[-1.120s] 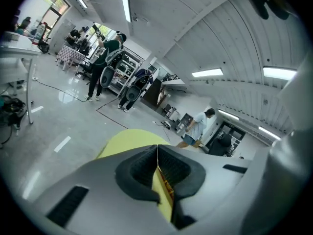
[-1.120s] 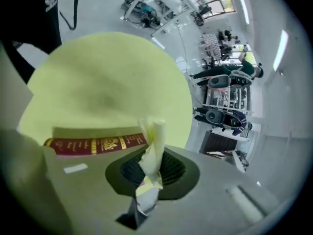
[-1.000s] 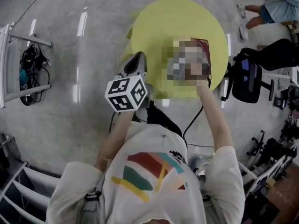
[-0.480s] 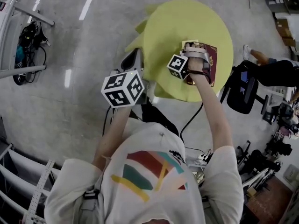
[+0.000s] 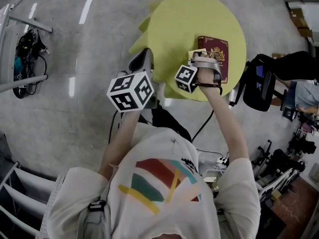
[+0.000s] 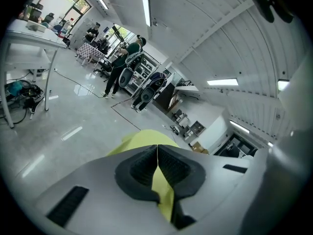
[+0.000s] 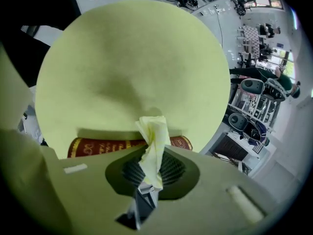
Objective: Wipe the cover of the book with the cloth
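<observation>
A dark red book point(image 5: 215, 55) with gold print lies on the right side of a round table under a yellow-green cover point(image 5: 182, 24). My right gripper point(image 5: 197, 57) is shut on a crumpled pale yellow cloth point(image 5: 195, 53), just left of the book's near edge. In the right gripper view the cloth point(image 7: 153, 133) sticks up out of the right gripper point(image 7: 154, 155), with the book point(image 7: 102, 146) lying crosswise right beyond the jaws. My left gripper point(image 5: 141, 64) hovers at the table's near-left edge. In its own view the left gripper point(image 6: 157, 156) is shut with nothing in it.
A black office chair point(image 5: 261, 86) stands right of the table, with a seated person point(image 5: 305, 96) past it. Cables point(image 5: 25, 49) lie by a white frame on the floor at the left. Several people point(image 6: 119, 65) stand far off in the room.
My right gripper with the cloth has slid off the book toward me and to the left, so the whole cover now shows. The left gripper has barely shifted.
</observation>
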Demonstrator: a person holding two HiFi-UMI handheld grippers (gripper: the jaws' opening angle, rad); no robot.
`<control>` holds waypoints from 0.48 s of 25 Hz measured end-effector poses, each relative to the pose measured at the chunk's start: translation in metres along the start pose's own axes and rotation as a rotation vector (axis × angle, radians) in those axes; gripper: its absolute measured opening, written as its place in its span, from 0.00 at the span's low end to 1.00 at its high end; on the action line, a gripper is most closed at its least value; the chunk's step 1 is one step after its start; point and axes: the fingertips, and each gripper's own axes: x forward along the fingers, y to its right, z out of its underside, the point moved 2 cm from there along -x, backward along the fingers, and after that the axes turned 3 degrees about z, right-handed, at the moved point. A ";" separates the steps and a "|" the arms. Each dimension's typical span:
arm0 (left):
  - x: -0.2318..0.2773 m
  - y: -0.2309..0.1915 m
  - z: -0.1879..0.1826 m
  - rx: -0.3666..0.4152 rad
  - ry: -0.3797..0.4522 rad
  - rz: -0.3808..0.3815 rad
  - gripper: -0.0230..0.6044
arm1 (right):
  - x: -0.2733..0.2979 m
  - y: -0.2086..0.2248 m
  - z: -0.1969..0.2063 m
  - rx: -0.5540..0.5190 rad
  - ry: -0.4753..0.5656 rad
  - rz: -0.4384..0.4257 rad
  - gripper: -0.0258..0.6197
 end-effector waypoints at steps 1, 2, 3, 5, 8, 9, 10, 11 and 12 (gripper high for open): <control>0.000 0.002 0.000 0.002 -0.002 0.008 0.06 | -0.005 -0.007 0.000 0.000 0.002 -0.001 0.08; -0.001 0.004 -0.001 0.008 -0.004 0.015 0.06 | -0.010 -0.014 0.000 0.004 0.003 -0.005 0.08; -0.001 0.005 -0.002 0.014 -0.005 0.022 0.06 | -0.014 -0.022 0.001 0.012 0.006 -0.012 0.08; -0.001 0.009 -0.002 0.022 -0.010 0.036 0.06 | -0.024 -0.039 0.001 0.031 0.014 -0.033 0.08; -0.001 0.013 -0.002 0.034 -0.019 0.056 0.06 | -0.037 -0.062 0.001 0.043 0.022 -0.062 0.08; -0.001 0.015 -0.002 0.038 -0.023 0.062 0.06 | -0.041 -0.070 0.001 0.043 0.024 -0.070 0.08; -0.001 0.016 -0.002 0.042 -0.026 0.068 0.06 | -0.045 -0.078 0.002 0.042 0.027 -0.077 0.08; -0.002 0.018 -0.002 0.047 -0.028 0.075 0.06 | -0.049 -0.085 0.002 0.041 0.030 -0.085 0.08; -0.002 0.019 -0.002 0.052 -0.030 0.080 0.06 | -0.053 -0.092 0.002 0.042 0.032 -0.092 0.08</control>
